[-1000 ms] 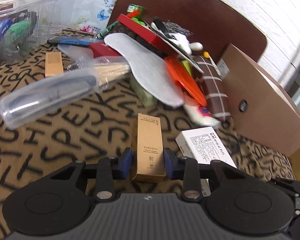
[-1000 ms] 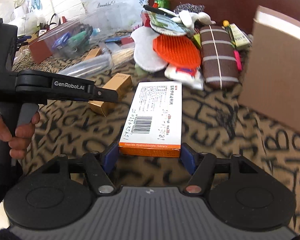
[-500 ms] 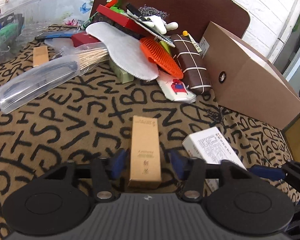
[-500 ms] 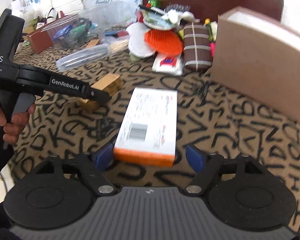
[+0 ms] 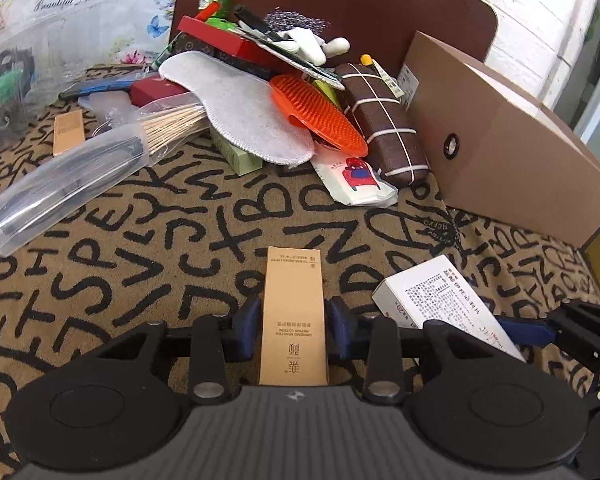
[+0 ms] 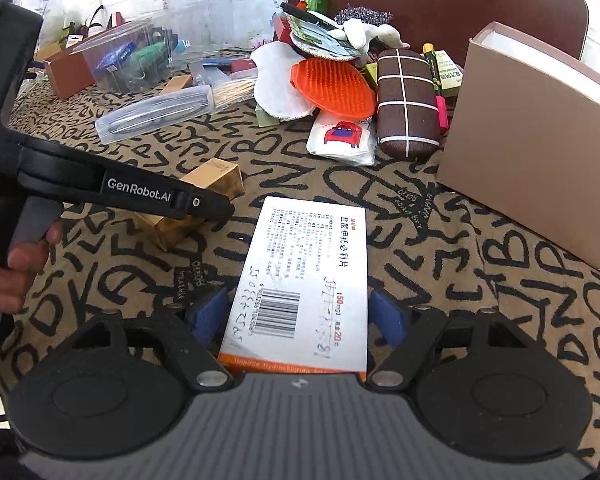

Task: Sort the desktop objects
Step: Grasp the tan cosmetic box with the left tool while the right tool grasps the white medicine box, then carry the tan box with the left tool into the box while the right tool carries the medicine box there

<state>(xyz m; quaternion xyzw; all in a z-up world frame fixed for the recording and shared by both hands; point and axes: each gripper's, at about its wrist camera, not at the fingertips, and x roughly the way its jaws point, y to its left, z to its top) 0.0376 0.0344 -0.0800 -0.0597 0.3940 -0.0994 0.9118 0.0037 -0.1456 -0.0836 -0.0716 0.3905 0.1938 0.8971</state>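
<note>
A slim tan carton (image 5: 294, 280) lies lengthwise on the letter-print cloth. My left gripper (image 5: 294, 320) is closing, and both blue pads touch the carton's long sides. In the right wrist view the same carton (image 6: 216, 176) shows beneath the left gripper's black arm (image 6: 140, 196), which a hand holds. A white medicine box with an orange end (image 6: 304, 264) lies between the pads of my right gripper (image 6: 300, 316). Its jaws are closing, with a small gap on each side. That white box (image 5: 440, 296) lies to the right in the left wrist view.
A big brown cardboard box (image 5: 500, 152) stands at the right. Behind lies a pile with an orange brush (image 5: 320, 116), a brown checked case (image 5: 384, 128), a white insole (image 5: 240, 108) and a tissue pack (image 5: 352, 176). A clear case (image 5: 60, 184) and a clear bin (image 6: 140, 56) are at the left.
The left jaws spread off the tan carton half a second ago and have come back onto it. The right jaws have widened off the white box. Both views have drawn back from the pile.
</note>
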